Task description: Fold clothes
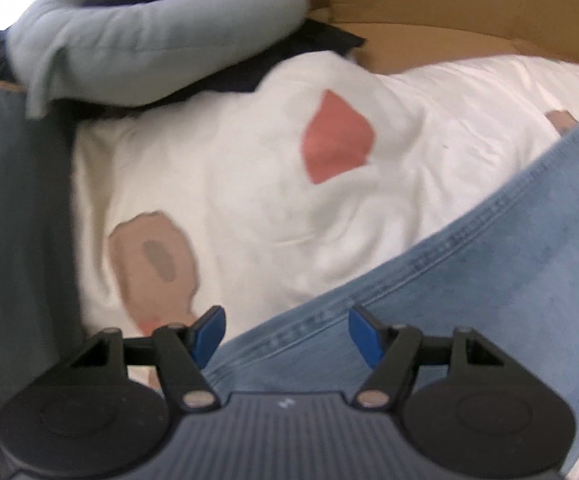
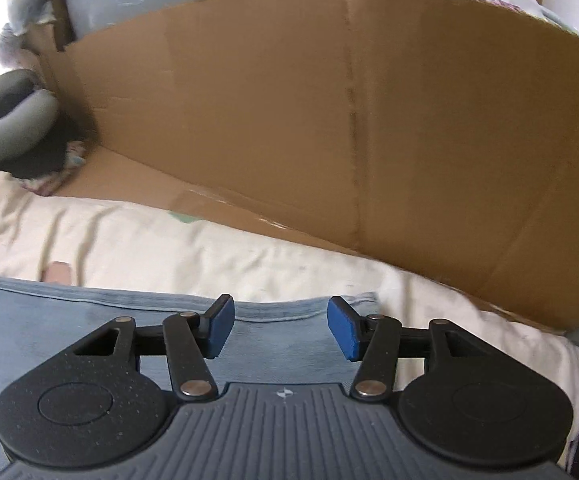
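Denim jeans (image 1: pixel 429 320) lay flat across the white printed sheet (image 1: pixel 249 200), hem edge just ahead of my right gripper (image 2: pixel 280 326). Both grippers (left gripper (image 1: pixel 287 334) included) hung released, holding nothing. Step in hand: reaching for a grasp. Next move likely needed both jaws closed on denim edges.

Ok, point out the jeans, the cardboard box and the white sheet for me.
jeans (image 1: pixel 469 300), left wrist view, on the denim below the stitched seam.
cardboard box (image 2: pixel 249 112), right wrist view, on its upright wall.
white sheet (image 1: pixel 229 184), left wrist view, on a plain patch.
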`<state>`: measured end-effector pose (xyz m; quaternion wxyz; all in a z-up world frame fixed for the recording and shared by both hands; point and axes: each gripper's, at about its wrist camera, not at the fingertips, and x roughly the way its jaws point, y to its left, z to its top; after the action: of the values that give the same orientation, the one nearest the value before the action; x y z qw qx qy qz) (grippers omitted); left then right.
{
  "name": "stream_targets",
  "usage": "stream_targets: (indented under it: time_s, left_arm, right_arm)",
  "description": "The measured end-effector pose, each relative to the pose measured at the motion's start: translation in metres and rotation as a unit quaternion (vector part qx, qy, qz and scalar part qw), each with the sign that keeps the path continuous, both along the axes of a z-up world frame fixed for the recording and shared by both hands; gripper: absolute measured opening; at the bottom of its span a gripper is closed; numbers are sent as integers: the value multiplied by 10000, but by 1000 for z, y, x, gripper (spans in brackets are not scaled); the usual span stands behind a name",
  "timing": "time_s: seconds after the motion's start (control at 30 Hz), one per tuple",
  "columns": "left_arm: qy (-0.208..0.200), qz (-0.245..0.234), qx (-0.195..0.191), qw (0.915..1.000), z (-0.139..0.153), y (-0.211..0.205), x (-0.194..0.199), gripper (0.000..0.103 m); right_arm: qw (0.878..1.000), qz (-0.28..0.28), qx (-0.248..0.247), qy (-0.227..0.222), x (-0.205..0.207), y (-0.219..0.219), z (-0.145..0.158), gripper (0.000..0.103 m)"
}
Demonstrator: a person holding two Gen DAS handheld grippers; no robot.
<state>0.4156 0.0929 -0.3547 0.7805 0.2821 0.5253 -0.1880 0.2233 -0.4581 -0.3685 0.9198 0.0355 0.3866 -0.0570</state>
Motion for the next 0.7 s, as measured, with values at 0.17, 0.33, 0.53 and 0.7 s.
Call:
stream_targets:
  time_s: [0.17,0.33,0.53,0.7]
  left_arm:
    - [34,-344,45,9994,-10,-12,-3,64]
    - [219,-656,-23,9976,-18,-23,-7,62]
    - [203,-843,7,9962,-25,-35,-8,61]
    - [276,-1062,62,9939,-33,-39,-7,61]
  right_arm:
    - [9998,-211,-39,35,4,-16,-10,58]
    - [9997,-143,15,174,19,-24,-15,58]
    - [9993,-30,69,361,35,-28,-26,56]
    - [9984,81,109,541,29,-31,-39,55]
